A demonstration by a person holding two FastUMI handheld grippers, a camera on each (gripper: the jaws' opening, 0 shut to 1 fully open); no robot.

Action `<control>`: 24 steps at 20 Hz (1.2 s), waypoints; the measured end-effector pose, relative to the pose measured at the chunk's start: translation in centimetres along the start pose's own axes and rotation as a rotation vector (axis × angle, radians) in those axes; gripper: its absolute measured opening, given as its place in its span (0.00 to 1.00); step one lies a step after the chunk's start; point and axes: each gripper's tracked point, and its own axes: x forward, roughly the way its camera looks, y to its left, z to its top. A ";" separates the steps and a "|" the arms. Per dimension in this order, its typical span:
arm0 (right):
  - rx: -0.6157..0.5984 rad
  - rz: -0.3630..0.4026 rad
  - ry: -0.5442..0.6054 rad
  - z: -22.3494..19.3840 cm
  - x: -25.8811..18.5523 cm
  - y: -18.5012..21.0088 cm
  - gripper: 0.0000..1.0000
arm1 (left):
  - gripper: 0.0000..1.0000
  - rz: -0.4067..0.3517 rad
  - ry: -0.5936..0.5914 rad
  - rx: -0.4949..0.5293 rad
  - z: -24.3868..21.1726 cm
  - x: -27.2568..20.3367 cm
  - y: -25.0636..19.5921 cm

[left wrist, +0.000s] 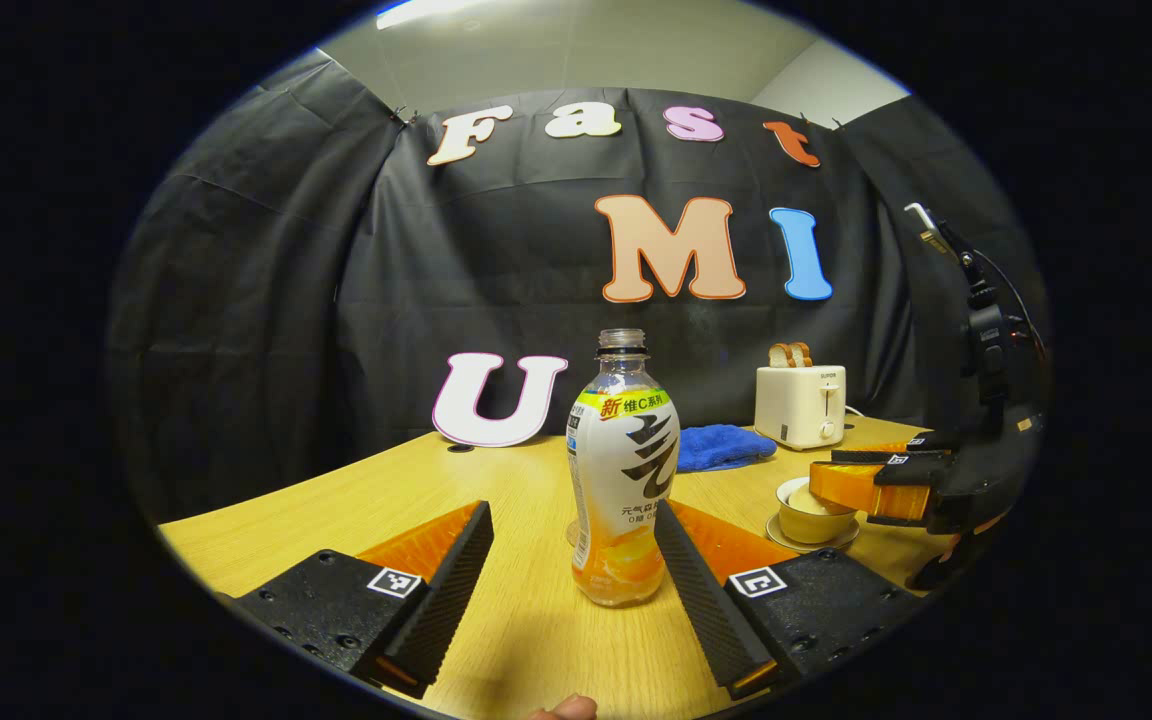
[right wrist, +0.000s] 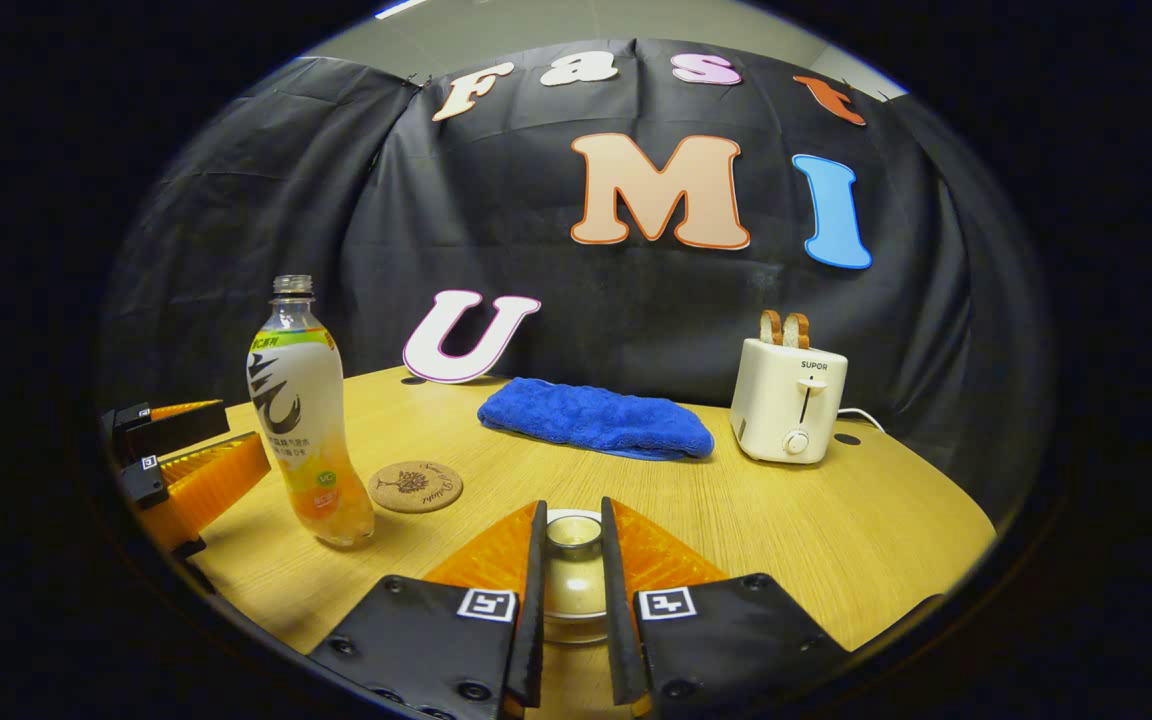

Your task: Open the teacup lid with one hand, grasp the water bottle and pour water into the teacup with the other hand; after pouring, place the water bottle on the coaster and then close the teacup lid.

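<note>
Orange-ribbed and black, our left tool (left wrist: 574, 560) stands wide open around the clear plastic water bottle with the white and green label (left wrist: 623, 470), which is upright on the pale wooden tabletop (left wrist: 356, 500) with no cap on its neck; neither finger touches it yet. Our right tool (right wrist: 573, 570) has its fingers drawn narrow about the knob of the cream ceramic teacup lid (right wrist: 574, 532), dead ahead at 12 o'clock in the right gripper view. We cannot tell whether both fingers press the knob, nor whether the lid sits on the cup or is raised.

We judge the step in hand to be opening the teacup while readying the bottle grasp. To do it well, we should lift the lid straight up, hold it well off to the side, and close the left tool level on the bottle's labelled belly. It is open-necked, so any tilt before it reaches the cup could spill.

From the right gripper view, the round cork coaster (right wrist: 415, 486) lies at 11 o'clock, just beside the bottle and bare for the later set-down. A folded blue towel (right wrist: 596, 418) lies at 12 o'clock and a white toaster holding bread slices (right wrist: 788, 413) at 1 o'clock, both well apart and out of the pouring path.
</note>
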 end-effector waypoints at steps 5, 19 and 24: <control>0.019 -0.007 -0.017 0.3 -0.9 -0.4 0.30 | 0.95 -0.006 0.003 0.000 0.0 0.0 -0.2; 0.088 -0.031 -0.106 3.4 -4.4 -3.4 0.30 | 0.95 -0.086 0.057 0.029 -0.8 1.1 -2.3; 0.090 -0.054 -0.124 4.0 -5.3 -5.0 0.31 | 0.95 -0.089 0.081 0.024 -1.2 2.2 -3.0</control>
